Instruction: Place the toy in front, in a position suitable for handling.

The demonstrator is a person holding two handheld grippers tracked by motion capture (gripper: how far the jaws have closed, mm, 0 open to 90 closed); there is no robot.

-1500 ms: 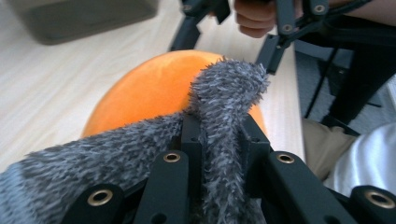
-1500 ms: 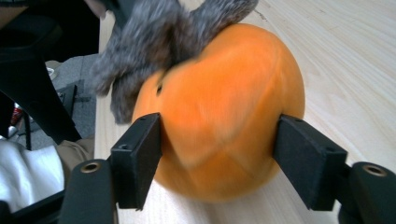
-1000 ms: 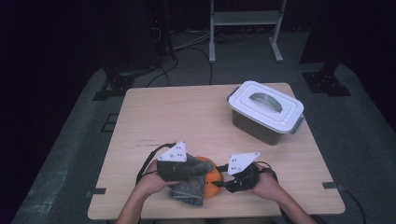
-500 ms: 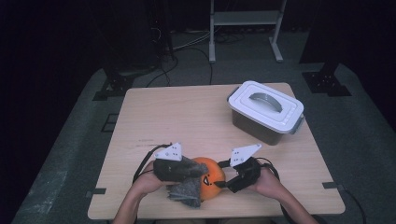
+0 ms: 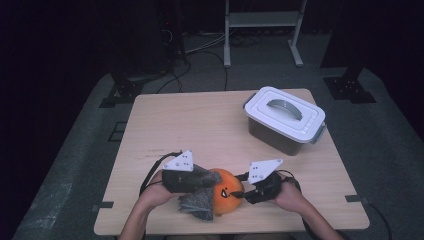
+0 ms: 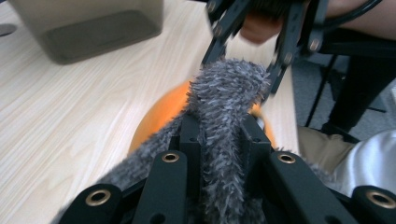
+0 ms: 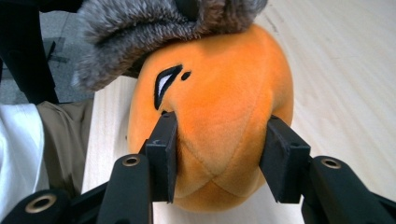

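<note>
- We see the orange plush pumpkin point(image 5: 226, 191) near the table's point(image 5: 200, 125) front edge, face toward the right gripper point(image 7: 217, 156), whose just-closing jaws pinch it.
- Our left gripper point(image 6: 219, 140) stays clamped on grey furry fabric point(image 6: 226, 93) draped over it.
- Open tabletop lies beyond, up to the lidded bin point(image 5: 285, 120).

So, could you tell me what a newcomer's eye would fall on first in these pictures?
Most likely the bright orange plush pumpkin with its black face, at the near edge of the wooden table. The right tongs have just been closing around it, pads at its sides. The left tongs pinch a fuzzy grey cloth draped over the pumpkin. Farther off, at the table's right, stands a lidded grey box.
</note>
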